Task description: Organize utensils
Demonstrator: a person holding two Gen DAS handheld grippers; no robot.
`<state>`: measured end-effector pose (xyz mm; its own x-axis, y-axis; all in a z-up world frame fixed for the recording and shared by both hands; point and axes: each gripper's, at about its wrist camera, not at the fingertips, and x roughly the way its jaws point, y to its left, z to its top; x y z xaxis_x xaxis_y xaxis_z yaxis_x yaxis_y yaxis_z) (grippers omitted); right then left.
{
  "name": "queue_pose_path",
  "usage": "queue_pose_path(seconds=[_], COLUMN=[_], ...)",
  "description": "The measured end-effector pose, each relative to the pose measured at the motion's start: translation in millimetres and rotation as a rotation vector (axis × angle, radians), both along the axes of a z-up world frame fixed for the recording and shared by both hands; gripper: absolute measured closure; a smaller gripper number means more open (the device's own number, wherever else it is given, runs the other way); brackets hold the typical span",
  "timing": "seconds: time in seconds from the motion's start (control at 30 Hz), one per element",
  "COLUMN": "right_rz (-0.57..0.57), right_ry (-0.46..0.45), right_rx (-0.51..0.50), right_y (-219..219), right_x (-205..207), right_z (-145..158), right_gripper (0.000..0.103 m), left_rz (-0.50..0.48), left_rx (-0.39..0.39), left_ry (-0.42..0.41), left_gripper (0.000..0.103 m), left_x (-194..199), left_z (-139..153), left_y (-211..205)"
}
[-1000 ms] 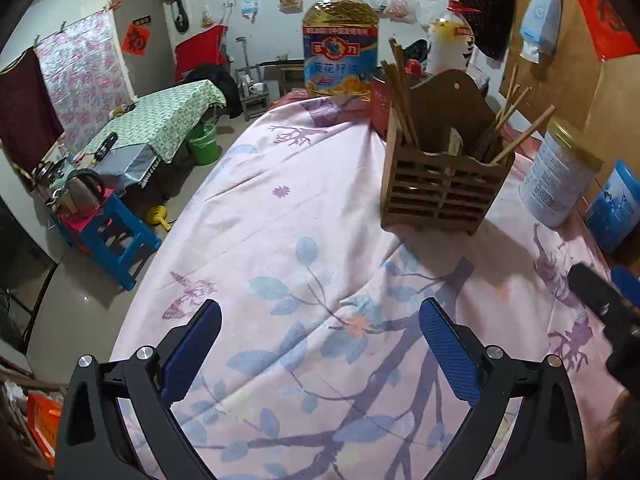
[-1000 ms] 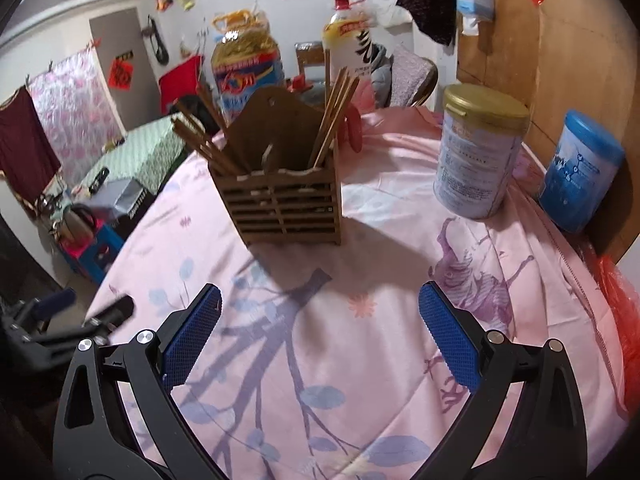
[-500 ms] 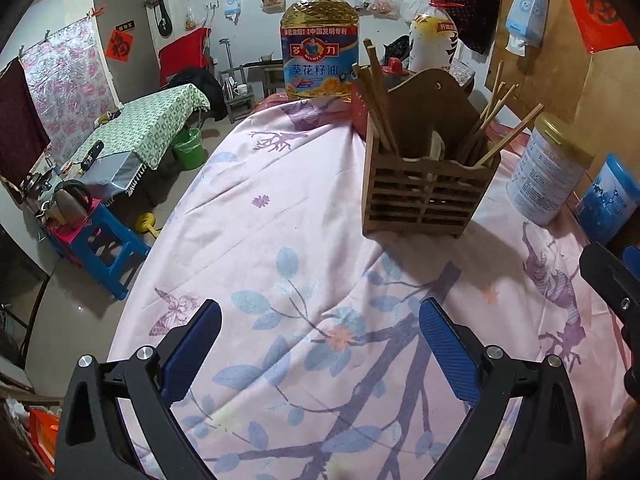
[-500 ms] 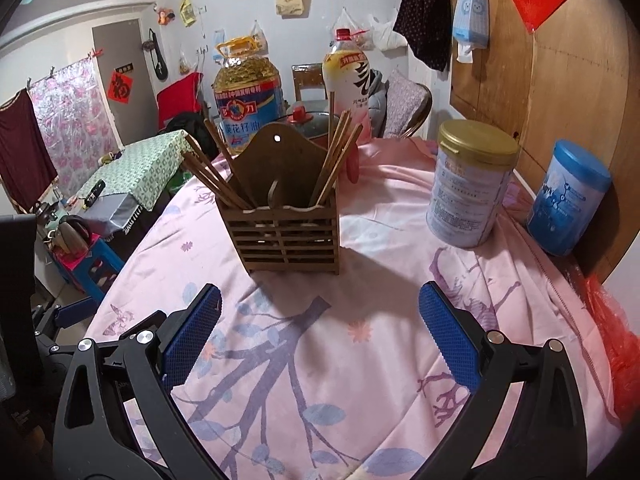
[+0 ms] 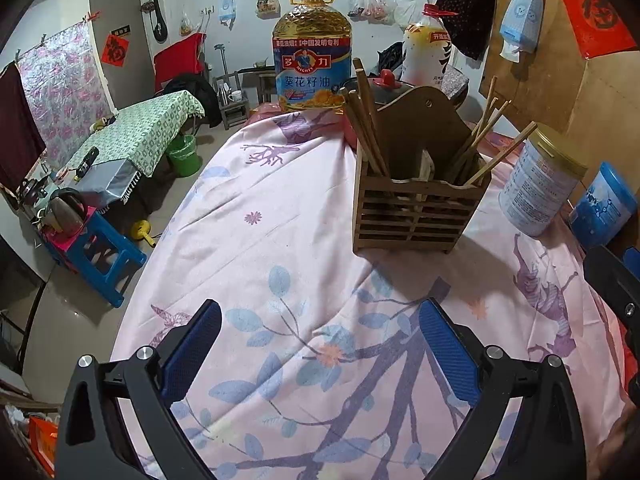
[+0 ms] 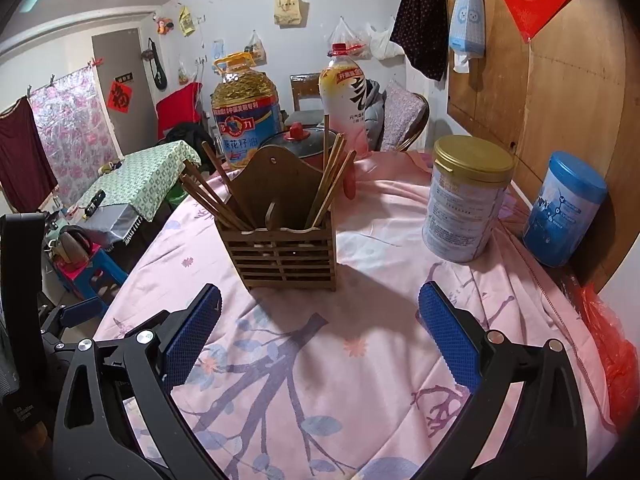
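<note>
A slatted wooden utensil holder (image 5: 416, 208) (image 6: 284, 248) stands on the pink flowered tablecloth (image 5: 280, 248) (image 6: 360, 340). Dark chopsticks (image 5: 366, 120) (image 6: 208, 196) lean out of its left compartment and lighter chopsticks (image 5: 486, 140) (image 6: 332, 176) out of its right one. My left gripper (image 5: 320, 344) hovers open over the cloth, well short of the holder, with nothing between its blue pads. My right gripper (image 6: 320, 328) is also open and empty, a little in front of the holder. Each gripper shows at the other view's edge.
A big oil bottle (image 5: 312, 52) (image 6: 246, 116), a white bottle (image 6: 346, 92) and a red-lidded pot (image 6: 298, 138) stand behind the holder. A gold-lidded tin (image 6: 466, 204) (image 5: 540, 184) and a blue canister (image 6: 564, 208) (image 5: 602, 204) stand right, by a wooden board (image 6: 560, 80).
Both grippers have pulled back and risen slightly, so the holder looks smaller and farther. Both stay open and empty.
</note>
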<state>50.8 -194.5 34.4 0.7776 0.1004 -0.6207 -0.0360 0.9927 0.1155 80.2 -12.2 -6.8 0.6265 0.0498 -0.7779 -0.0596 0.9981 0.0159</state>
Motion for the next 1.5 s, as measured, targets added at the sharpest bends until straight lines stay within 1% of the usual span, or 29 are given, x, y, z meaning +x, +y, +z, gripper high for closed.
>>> queue_pose_path(seconds=[1.03,1.5], right_rz=[-0.015,-0.013], right_ry=[0.003,-0.013], right_rx=[0.022,0.027], right_y=[-8.2,-7.7], right_x=[11.3,6.4], right_z=[-2.7,3.3], right_gripper=[0.007,0.007], left_rz=[0.005,-0.001], left_rx=[0.009,0.016], left_ry=[0.008,0.001], left_gripper=[0.006,0.006], left_x=[9.9,8.7], left_z=[-1.7,1.9], left_y=[-3.6,-4.7])
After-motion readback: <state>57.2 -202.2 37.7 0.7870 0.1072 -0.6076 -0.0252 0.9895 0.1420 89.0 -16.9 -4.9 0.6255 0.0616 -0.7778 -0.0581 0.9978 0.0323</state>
